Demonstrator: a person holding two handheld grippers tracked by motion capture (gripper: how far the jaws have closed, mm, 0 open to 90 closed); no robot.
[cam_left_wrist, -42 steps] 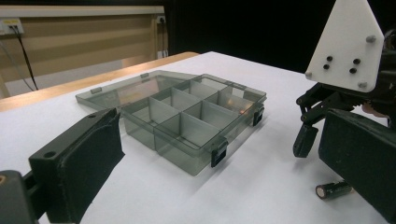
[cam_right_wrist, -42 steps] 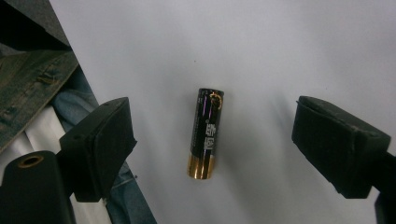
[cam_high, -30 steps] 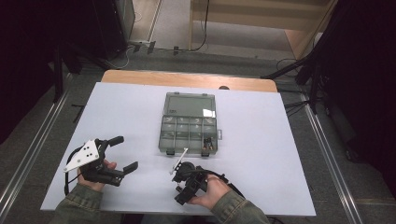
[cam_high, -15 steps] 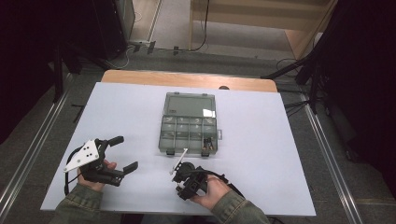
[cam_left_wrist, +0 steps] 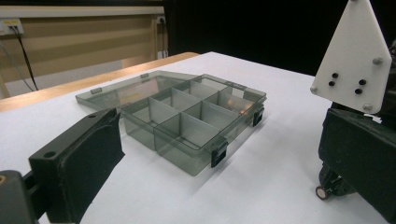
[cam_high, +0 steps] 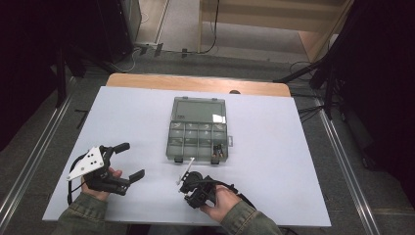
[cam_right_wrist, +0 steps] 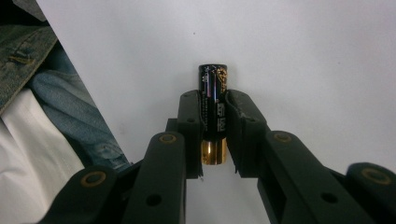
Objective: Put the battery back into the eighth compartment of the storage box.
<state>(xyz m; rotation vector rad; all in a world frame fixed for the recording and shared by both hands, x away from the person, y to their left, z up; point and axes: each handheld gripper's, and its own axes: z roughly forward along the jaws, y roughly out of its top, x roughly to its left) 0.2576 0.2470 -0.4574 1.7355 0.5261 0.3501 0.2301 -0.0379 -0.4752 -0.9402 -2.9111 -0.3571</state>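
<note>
A black and gold battery [cam_right_wrist: 213, 79] lies on the white table. My right gripper [cam_right_wrist: 214, 100] points down at it near the table's front edge. Its jaws have just been closing and now press the battery from both sides. From above, the right gripper [cam_high: 192, 188] sits in the person's hand just in front of the box. My left gripper [cam_high: 136, 159] rests at the front left, jaws wide apart and empty; one of its fingers [cam_left_wrist: 79, 168] rises at the lower left. A smoky clear compartment box [cam_high: 197, 137] lies mid-table with its lid open flat.
The box [cam_left_wrist: 187, 116] has two black latches on its near wall and several divided cells. The right gripper's white plate [cam_left_wrist: 357, 60] stands at the right of the left gripper view. A wooden strip [cam_high: 195, 84] borders the table's far edge. Denim sleeves enter from the bottom.
Both hands stay where they were. The right gripper's black parts look drawn slightly closer together than a second ago. The box has not moved.
</note>
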